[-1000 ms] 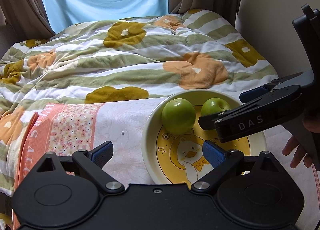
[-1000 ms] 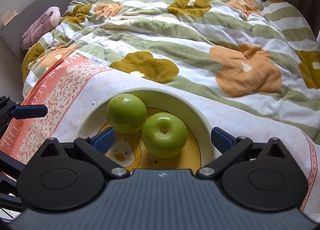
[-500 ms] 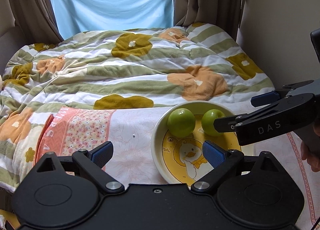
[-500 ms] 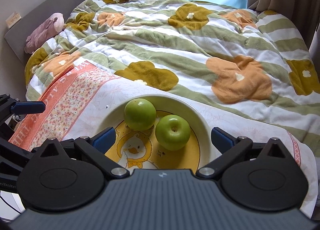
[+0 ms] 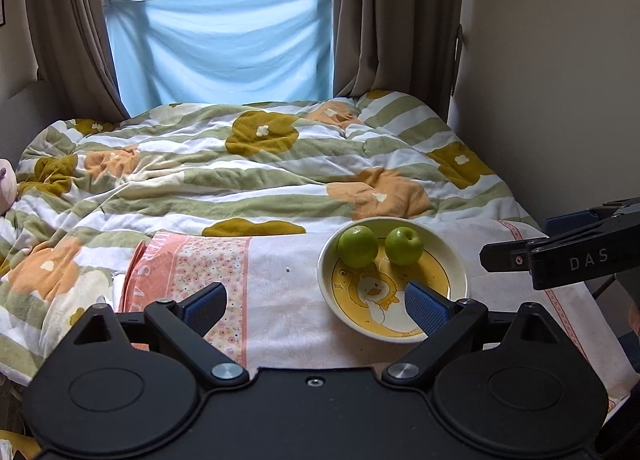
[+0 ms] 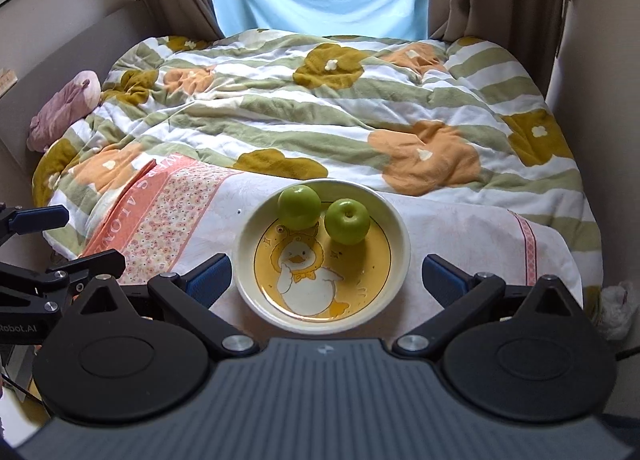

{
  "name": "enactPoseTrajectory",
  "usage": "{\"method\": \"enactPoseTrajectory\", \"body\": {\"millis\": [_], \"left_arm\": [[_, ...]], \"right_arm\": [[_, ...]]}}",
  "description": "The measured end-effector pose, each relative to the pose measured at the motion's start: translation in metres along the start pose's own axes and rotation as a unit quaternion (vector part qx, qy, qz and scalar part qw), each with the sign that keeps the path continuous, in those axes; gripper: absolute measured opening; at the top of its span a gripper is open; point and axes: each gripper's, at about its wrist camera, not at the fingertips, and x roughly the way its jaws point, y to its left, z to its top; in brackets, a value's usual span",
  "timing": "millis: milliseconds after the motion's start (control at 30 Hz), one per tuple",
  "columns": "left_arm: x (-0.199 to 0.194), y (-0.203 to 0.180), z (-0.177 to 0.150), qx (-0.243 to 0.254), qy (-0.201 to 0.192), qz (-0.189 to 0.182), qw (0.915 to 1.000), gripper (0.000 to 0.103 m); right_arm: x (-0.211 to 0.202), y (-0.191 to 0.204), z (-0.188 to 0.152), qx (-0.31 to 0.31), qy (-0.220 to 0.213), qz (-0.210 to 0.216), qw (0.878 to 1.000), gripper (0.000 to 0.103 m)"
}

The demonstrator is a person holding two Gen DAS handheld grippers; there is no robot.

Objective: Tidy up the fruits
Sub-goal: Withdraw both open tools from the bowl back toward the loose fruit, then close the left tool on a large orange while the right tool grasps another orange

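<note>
Two green apples sit side by side in a cream plate with a yellow duck picture (image 6: 394,236): the left apple (image 6: 299,207) and the right apple (image 6: 347,221). In the left wrist view the same plate (image 5: 326,280) holds the left apple (image 5: 357,247) and the right apple (image 5: 404,245). My left gripper (image 5: 316,306) is open and empty, back from the plate and to its left. My right gripper (image 6: 327,278) is open and empty, held above the plate's near rim. The right gripper's black fingers (image 5: 556,256) show at the right of the left wrist view.
The plate rests on a white and pink floral cloth (image 6: 168,204) laid over a striped flowered quilt (image 6: 320,108) on a bed. A pink plush toy (image 6: 66,110) lies at the bed's left. Curtains and a blue sheet (image 5: 224,48) cover the window; a wall (image 5: 560,80) stands right.
Both grippers have drawn back and up from the plate, so the plate and apples look smaller and farther. The apples have not moved. Both grippers stay open.
</note>
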Motion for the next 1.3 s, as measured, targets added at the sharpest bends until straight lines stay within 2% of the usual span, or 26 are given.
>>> {"method": "enactPoseTrajectory", "body": {"millis": [233, 400, 533, 667, 833, 933, 1167, 1300], "left_arm": [[-0.029, 0.007, -0.031, 0.009, -0.006, -0.024, 0.9996, 0.098], [-0.04, 0.008, -0.056, 0.021, -0.008, -0.041, 0.9989, 0.098], [-0.036, 0.004, -0.076, 0.032, 0.003, -0.054, 0.998, 0.098], [-0.018, -0.002, -0.094, 0.038, 0.025, -0.072, 0.9964, 0.097], [0.014, -0.009, -0.118, 0.048, 0.055, -0.082, 0.9939, 0.091], [0.032, -0.008, -0.132, 0.038, 0.069, -0.083, 0.9935, 0.09], [0.061, -0.01, -0.148, 0.029, 0.094, -0.079, 0.9921, 0.082], [0.067, -0.013, -0.153, 0.033, 0.103, -0.079, 0.991, 0.072]], "right_arm": [[-0.043, 0.025, -0.046, 0.036, -0.023, -0.035, 0.998, 0.103], [-0.054, 0.039, -0.087, 0.066, -0.025, -0.057, 0.996, 0.103], [-0.057, 0.045, -0.115, 0.071, -0.024, -0.092, 0.993, 0.103], [-0.053, 0.037, -0.139, 0.092, -0.015, -0.109, 0.99, 0.103], [-0.036, 0.023, -0.162, 0.125, -0.002, -0.121, 0.985, 0.103], [-0.023, 0.02, -0.173, 0.128, 0.005, -0.125, 0.984, 0.103], [0.004, 0.011, -0.188, 0.14, 0.028, -0.124, 0.982, 0.103], [0.013, 0.006, -0.19, 0.147, 0.032, -0.123, 0.981, 0.103]]}}
